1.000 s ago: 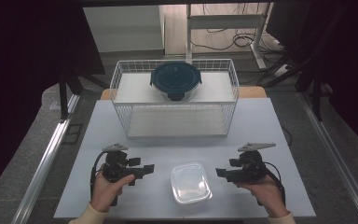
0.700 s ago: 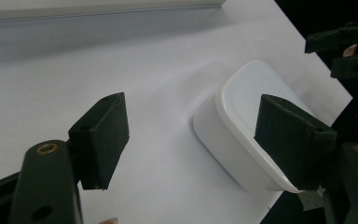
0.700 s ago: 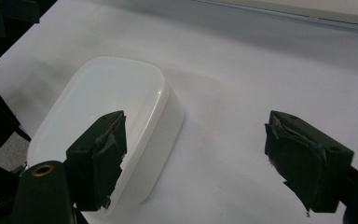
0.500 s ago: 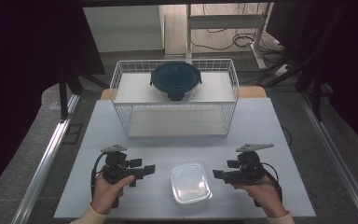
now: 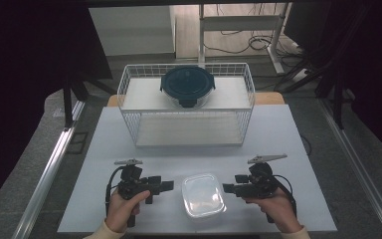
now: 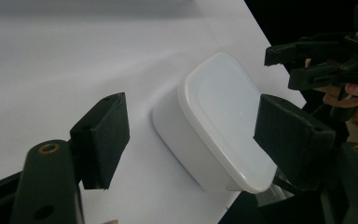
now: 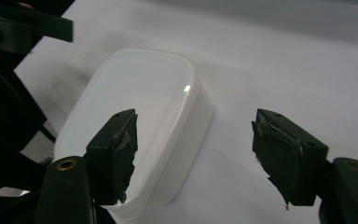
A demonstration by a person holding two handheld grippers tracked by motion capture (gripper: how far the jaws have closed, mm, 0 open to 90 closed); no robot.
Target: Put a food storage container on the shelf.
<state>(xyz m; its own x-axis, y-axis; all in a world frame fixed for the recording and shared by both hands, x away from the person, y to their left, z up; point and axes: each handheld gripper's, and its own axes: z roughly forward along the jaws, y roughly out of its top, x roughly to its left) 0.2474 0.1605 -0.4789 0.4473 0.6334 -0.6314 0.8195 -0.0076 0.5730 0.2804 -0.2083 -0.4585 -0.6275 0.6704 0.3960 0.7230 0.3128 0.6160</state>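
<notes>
Translucent lidded box (image 5: 203,195) sits between both grippers (image 5: 168,186) (image 5: 227,188), jaws apart, its near corner cut off.

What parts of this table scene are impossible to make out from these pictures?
- What the white lidded box holds: its cloudy lid hides the inside in the high view and both gripper views.
- What the round dark-lidded container on the wire rack holds: the lid covers it in the high view.
- The box's near corner in the left gripper view, behind a pad of the left claw.
- Part of the box top in the right gripper view, behind a pad of the right claw.
</notes>
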